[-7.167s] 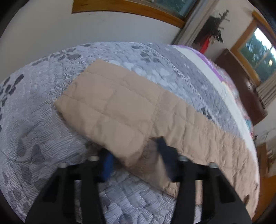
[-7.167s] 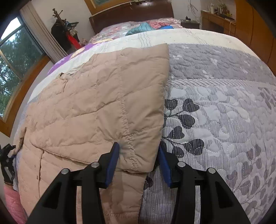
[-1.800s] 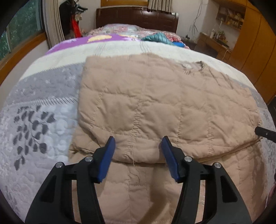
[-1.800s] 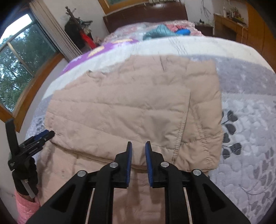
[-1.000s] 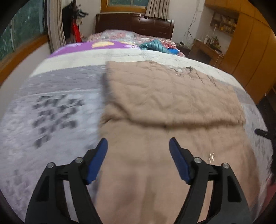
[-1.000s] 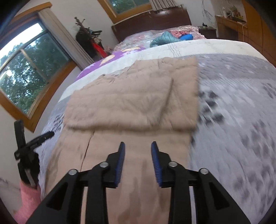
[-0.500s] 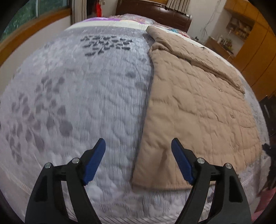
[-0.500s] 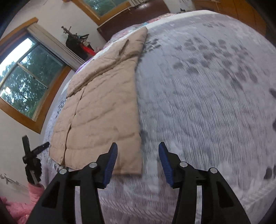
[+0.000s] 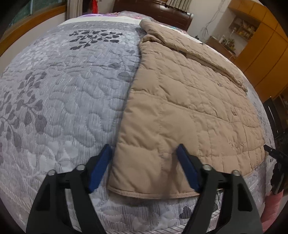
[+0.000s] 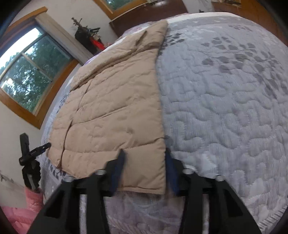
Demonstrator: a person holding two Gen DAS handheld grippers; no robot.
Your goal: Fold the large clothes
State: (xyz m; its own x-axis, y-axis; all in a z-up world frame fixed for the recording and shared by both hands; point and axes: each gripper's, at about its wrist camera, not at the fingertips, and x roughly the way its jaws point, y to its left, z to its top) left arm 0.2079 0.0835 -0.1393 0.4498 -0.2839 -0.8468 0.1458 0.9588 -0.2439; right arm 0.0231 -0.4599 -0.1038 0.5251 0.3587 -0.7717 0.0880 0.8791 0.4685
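Note:
A tan quilted jacket (image 9: 189, 100) lies flat on the grey patterned bedspread (image 9: 63, 86), its sleeves folded across the far end. My left gripper (image 9: 144, 162) is open, its blue fingers straddling the jacket's near left hem corner. In the right wrist view the jacket (image 10: 111, 108) lies lengthwise, and my right gripper (image 10: 144, 162) is open around its near right hem corner. Neither gripper is closed on the fabric. The left gripper (image 10: 30, 153) shows at the left edge of the right wrist view.
The bedspread (image 10: 225, 108) drops off at the bed's near edge just below both grippers. A dark wooden headboard (image 9: 158, 12) stands at the far end. Wooden cabinets (image 9: 261, 54) line the right, a window (image 10: 30, 75) the left. A pink item (image 10: 21, 212) sits below the bed edge.
Both grippers have pulled back from the folded sleeves to the near hem, dropped low, and moved apart onto the hem's two corners. The right gripper opened from nearly shut.

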